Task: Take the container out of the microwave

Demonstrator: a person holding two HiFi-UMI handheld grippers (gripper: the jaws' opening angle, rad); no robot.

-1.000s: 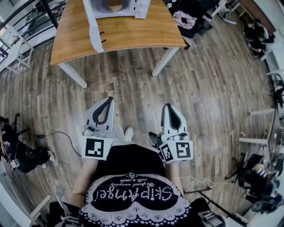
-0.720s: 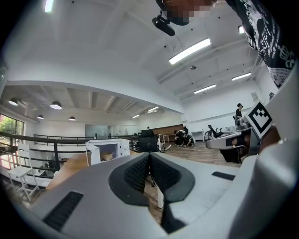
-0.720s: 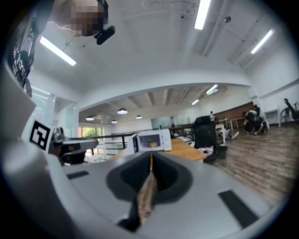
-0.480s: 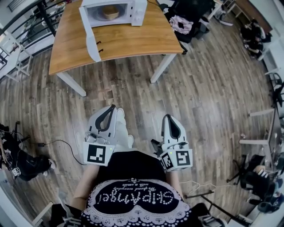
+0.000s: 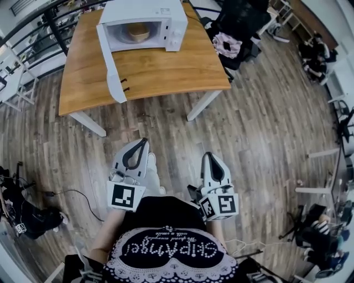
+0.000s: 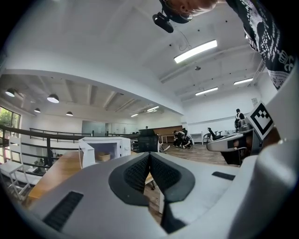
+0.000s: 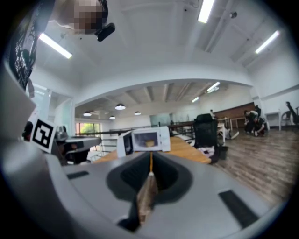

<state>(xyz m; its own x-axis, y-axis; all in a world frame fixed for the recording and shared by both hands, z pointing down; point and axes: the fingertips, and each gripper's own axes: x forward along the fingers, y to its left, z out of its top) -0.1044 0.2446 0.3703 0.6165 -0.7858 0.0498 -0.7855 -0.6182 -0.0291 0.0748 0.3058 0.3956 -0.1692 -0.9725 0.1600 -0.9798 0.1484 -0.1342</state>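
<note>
Looking down in head view: plank floor (image 5: 265, 110), open room between the grippers and the wooden table (image 5: 160, 66) at 12 o'clock. White microwave (image 5: 171, 16) on it, door (image 5: 110, 66) hanging open, tan container (image 5: 138, 34) inside. Left gripper (image 5: 145, 141) and right gripper (image 5: 213, 156) sit well short of the table edge.

Left gripper view: jaws pressed together, empty; microwave at 10 o'clock.

Right gripper view: jaws together, empty; container dead ahead at 12 o'clock.

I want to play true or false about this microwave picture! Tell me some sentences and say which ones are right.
1. The microwave has its door open. True.
2. The container sits on the table beside the microwave. False: it is inside the microwave.
3. The left gripper holds the container. False: it is shut on nothing, over the floor.
4. The microwave stands on a wooden table. True.
5. The right gripper is shut. True.
</note>
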